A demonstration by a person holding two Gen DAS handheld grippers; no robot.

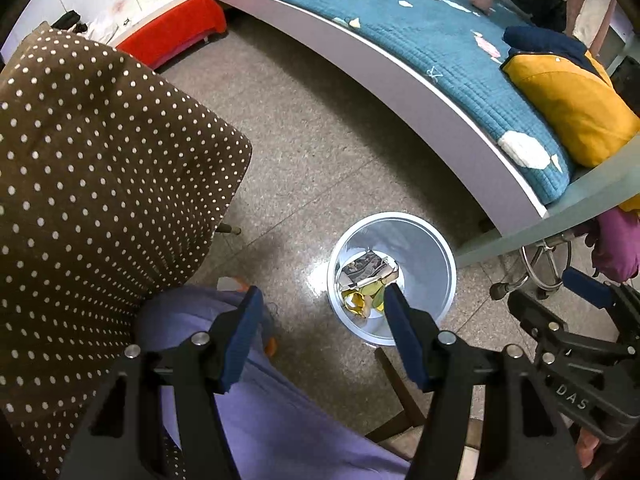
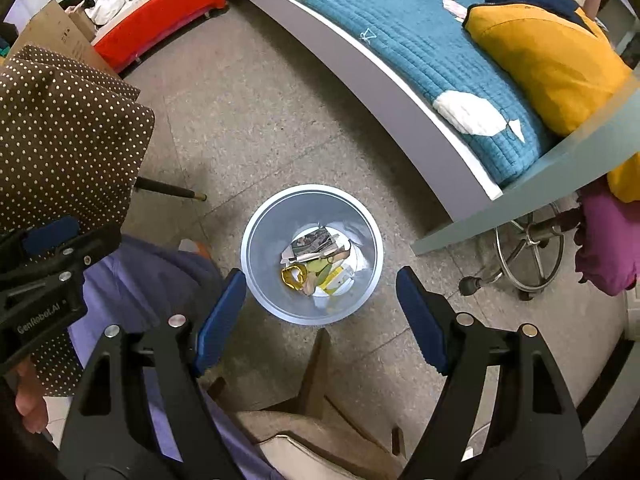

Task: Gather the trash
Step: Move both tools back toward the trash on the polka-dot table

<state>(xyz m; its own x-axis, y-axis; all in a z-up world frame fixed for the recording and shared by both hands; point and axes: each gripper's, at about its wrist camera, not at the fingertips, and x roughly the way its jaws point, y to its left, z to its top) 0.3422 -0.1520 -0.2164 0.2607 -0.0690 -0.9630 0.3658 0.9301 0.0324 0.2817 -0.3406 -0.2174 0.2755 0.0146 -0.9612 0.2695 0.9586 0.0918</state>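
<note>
Speckled grey floor (image 1: 304,128) fills the middle of the left wrist view, with a pale bin (image 1: 434,256) standing on it as the landmark. Inside the bin lies the trash (image 1: 366,280): a printed paper scrap, yellow wrappers and a greenish piece. Beyond the bin runs a bed (image 1: 400,40) with a teal quilt, a yellow cushion (image 1: 568,108) at its near end and a red bench (image 1: 176,28) past its far end. Left of the bin hangs a brown dotted cloth (image 1: 100,168); nearer the camera than the bin is a lilac garment (image 1: 288,412). The left gripper (image 1: 320,304) hangs above the bin's near left edge, its jaws about half open with nothing between them; the right-hand blue pad overlaps the bin's rim in the picture. Right of the bin the right gripper (image 1: 576,320) shows from the side, its black body marked "DAS".

In the right wrist view the bin (image 2: 260,240) sits almost centred, the trash (image 2: 320,264) on its bottom. The right gripper (image 2: 320,284) hovers over the bin's near rim, jaws wide apart and empty. Left of the bin the left gripper (image 2: 48,248) carries the label "GenRobot.AI", with a hand (image 2: 30,400) below it. Right of the bin stands a chrome stool base (image 2: 528,248) under a grey table edge (image 2: 520,192); a purple cloth (image 2: 608,240) hangs beside it. The bed (image 2: 400,40) and cushion (image 2: 544,64) lie beyond the bin.
</note>
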